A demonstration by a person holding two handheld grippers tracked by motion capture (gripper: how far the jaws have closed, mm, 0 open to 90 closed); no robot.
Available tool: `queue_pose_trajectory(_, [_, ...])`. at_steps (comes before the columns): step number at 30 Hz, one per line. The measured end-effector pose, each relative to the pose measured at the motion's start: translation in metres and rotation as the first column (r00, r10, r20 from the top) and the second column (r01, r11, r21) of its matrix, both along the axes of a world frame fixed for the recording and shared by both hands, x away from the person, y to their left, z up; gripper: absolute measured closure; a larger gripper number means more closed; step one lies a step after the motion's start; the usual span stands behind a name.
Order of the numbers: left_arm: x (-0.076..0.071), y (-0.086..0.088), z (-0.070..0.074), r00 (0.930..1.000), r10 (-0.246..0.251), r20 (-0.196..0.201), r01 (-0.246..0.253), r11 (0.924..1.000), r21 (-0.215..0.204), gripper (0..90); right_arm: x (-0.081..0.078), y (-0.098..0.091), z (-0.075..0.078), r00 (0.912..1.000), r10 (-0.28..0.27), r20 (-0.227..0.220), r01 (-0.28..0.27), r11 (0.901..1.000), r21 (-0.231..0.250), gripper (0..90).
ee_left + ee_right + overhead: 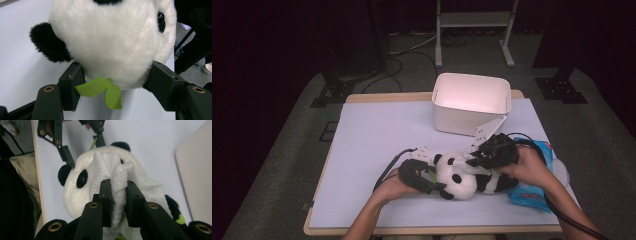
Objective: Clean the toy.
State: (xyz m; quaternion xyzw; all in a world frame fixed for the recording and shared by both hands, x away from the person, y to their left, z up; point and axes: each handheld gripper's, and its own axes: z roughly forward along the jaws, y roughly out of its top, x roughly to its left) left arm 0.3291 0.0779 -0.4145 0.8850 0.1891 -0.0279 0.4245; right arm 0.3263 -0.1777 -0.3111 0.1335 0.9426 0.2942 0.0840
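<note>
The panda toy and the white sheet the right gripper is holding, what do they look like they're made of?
Panda toy: soft plush fabric, judging by its fuzzy, matte pile. White sheet: likely a paper or nonwoven wipe; it looks dimpled, crumpled and limp.

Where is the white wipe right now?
In the right gripper view, the wipe is pinched in the right gripper, draped over the panda's face.

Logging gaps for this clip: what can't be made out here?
- Panda plush face: in the right gripper view, a white wipe held in the right claw covers it.
- Blue wipes pack label: high view, too small, partly under the right hand.
- White bin inside: high view, glare washes it out.
</note>
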Motion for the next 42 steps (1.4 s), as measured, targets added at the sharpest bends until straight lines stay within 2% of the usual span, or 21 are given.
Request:
queue_pose_trajectory(9, [0.001,0.001,-0.001,1.0000,-0.004,0.000,0.004,1.0000,0.008,32.1,0.013,-0.021,0.004,0.9977,-0.065,-0.017,0.066,0.9975,0.025,76.7])
queue_pose_trajectory(10, [0.001,0.001,-0.001,1.0000,-0.005,0.002,0.005,0.9999,0.010,32.1,0.014,-0.024,0.003,0.9973,-0.067,-0.032,0.068,0.9973,0.028,76.7])
queue_pose_trajectory(12, [0.001,0.001,-0.002,1.0000,-0.006,0.001,0.006,0.9999,0.013,32.1,0.011,-0.025,0.000,0.9971,-0.041,-0.064,0.044,0.9978,0.050,76.7])
queue_pose_trajectory(18, [0.001,0.001,-0.001,1.0000,-0.009,-0.005,0.009,0.9999,0.008,32.1,0.004,-0.011,-0.008,0.9971,0.006,-0.076,-0.004,0.9993,0.036,76.6])
queue_pose_trajectory(21, [0.001,0.001,-0.002,0.9999,-0.012,0.000,0.012,0.9996,0.024,32.3,0.001,-0.001,-0.015,0.9961,0.034,-0.081,-0.033,0.9993,0.018,76.7])
queue_pose_trajectory(22, [0.002,0.001,-0.003,0.9999,-0.013,0.000,0.013,0.9995,0.028,32.3,0.000,0.002,-0.015,0.9969,0.039,-0.069,-0.038,0.9992,0.010,76.7])
queue_pose_trajectory(25, [0.002,0.002,-0.003,0.9999,-0.011,0.000,0.011,0.9997,0.023,32.3,0.000,0.003,-0.012,0.9985,0.026,-0.049,-0.026,0.9997,-0.001,76.7])
queue_pose_trajectory(31, [0.002,0.001,-0.004,0.9999,-0.013,0.000,0.013,0.9996,0.024,32.3,0.001,-0.005,0.005,0.9995,-0.001,-0.031,0.002,0.9993,0.037,76.9])
queue_pose_trajectory(34, [0.002,0.002,-0.004,0.9999,-0.011,-0.002,0.011,0.9997,0.023,32.4,0.000,-0.005,0.009,0.9999,-0.001,-0.015,0.001,0.9995,0.032,76.9])
queue_pose_trajectory(40, [0.002,0.002,-0.004,0.9999,-0.013,0.001,0.013,0.9996,0.026,32.4,0.010,-0.019,0.012,0.9980,-0.055,-0.031,0.056,0.9979,0.032,76.9])
queue_pose_trajectory(42, [0.002,0.003,-0.004,0.9999,-0.013,0.000,0.013,0.9996,0.024,32.3,0.014,-0.025,0.011,0.9967,-0.066,-0.047,0.068,0.9966,0.046,76.9])
